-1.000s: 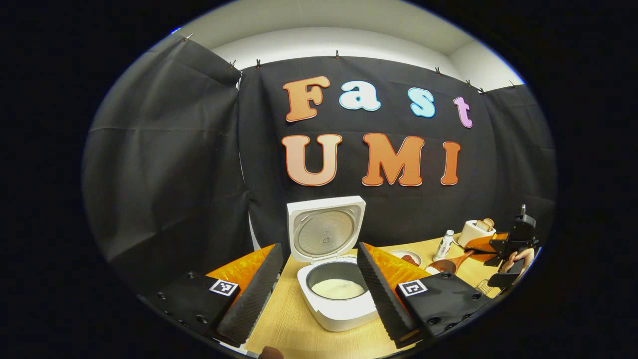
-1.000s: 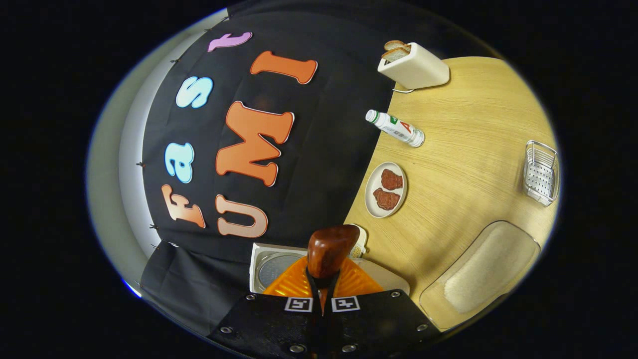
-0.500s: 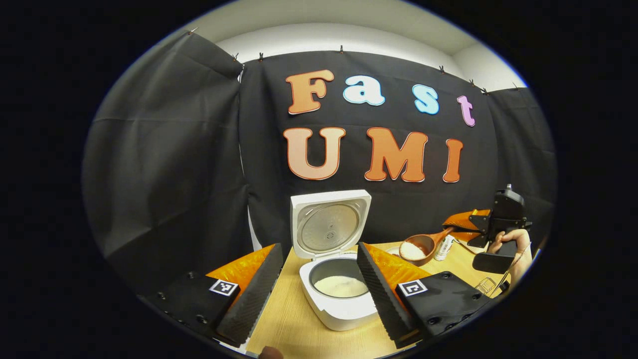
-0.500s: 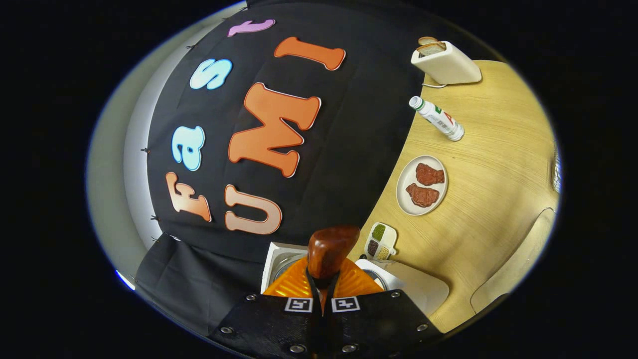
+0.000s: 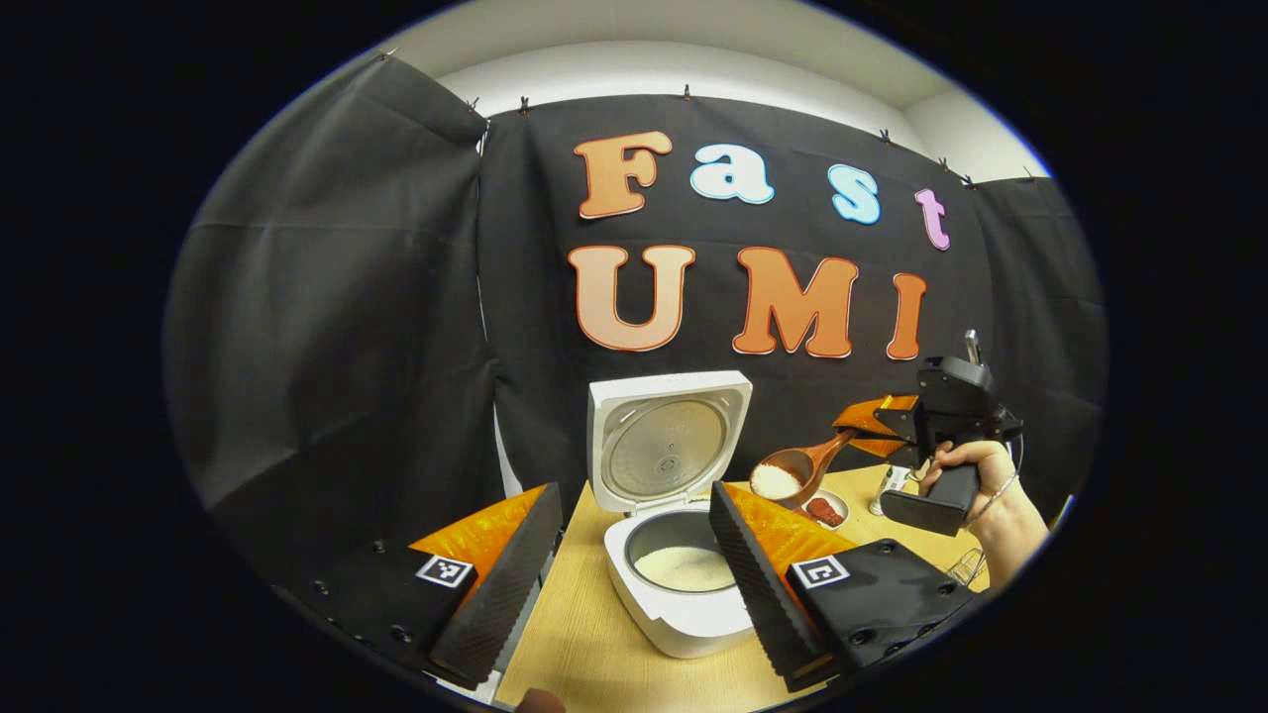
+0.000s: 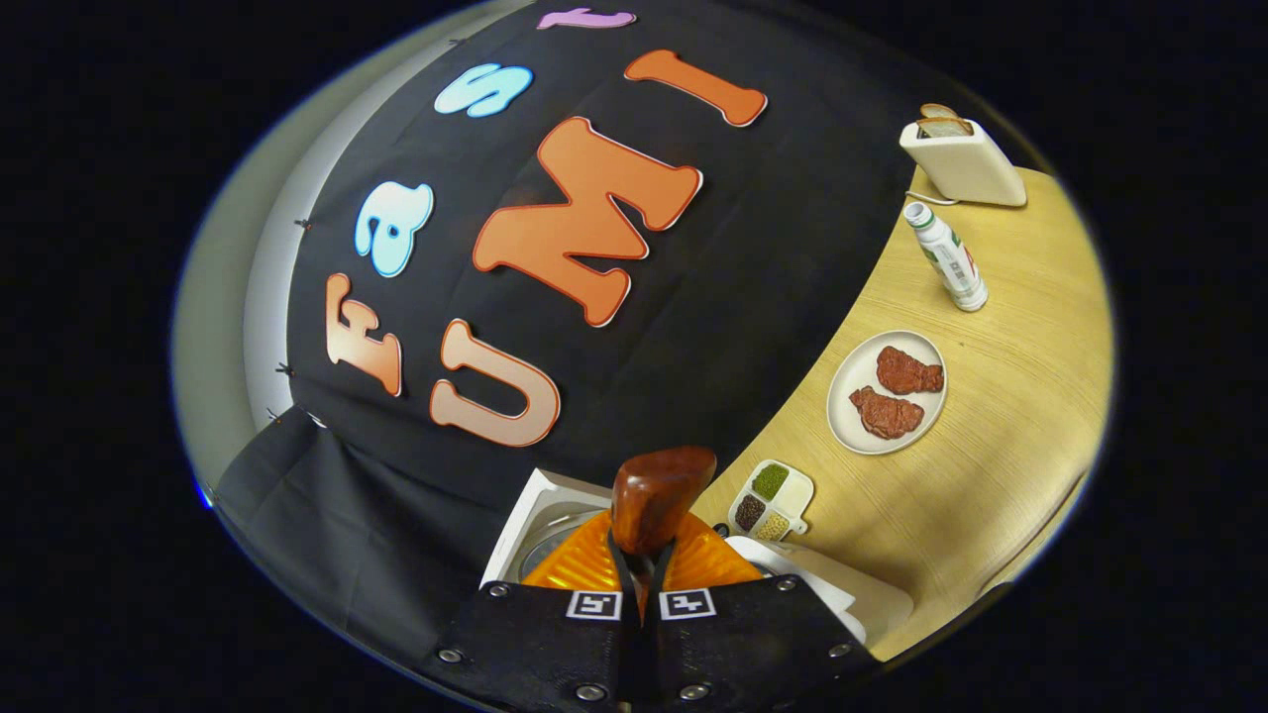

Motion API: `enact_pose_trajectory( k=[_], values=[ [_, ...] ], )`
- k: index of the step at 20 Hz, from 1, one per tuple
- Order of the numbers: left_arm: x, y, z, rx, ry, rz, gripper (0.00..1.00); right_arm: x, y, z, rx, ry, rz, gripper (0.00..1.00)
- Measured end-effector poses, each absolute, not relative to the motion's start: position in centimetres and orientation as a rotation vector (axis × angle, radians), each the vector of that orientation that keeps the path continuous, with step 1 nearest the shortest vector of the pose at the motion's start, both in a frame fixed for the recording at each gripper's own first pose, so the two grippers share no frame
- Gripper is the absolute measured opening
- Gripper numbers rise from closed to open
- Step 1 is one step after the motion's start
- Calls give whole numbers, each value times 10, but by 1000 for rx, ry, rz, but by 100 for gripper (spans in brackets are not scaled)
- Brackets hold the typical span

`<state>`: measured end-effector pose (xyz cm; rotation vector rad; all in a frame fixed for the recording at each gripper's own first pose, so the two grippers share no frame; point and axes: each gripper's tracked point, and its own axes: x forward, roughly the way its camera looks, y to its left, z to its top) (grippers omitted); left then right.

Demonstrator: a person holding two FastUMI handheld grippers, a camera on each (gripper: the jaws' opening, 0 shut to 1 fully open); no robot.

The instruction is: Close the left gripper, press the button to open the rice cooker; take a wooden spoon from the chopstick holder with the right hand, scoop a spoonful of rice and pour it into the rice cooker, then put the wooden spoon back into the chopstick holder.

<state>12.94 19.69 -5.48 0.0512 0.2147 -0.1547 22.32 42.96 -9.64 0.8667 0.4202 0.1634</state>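
Right gripper (image 6: 640,584) is clamped tight on wooden spoon (image 5: 797,470), w/ rice in its bowl, held up just right of the open rice cooker (image 5: 684,584). Left gripper (image 5: 624,564) spread wide, holding nothing, cooker pot seen btwn its fingers.

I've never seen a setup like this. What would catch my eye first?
Probably the spoon heaped with rice, held in the air by the right gripper just right of the open cooker. The cooker's lid stands upright and rice already lies in its pot. Farther right on the table sits a plate with two pieces of meat.
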Motion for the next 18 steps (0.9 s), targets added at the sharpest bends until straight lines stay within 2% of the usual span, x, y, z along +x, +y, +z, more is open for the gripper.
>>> enact_pose_trajectory(
  k=[18],
  values=[
    [139, 200, -66, 18, 215, -170, 100, 233, 463, -97, 547, 372, 237, 0]
  ],
)
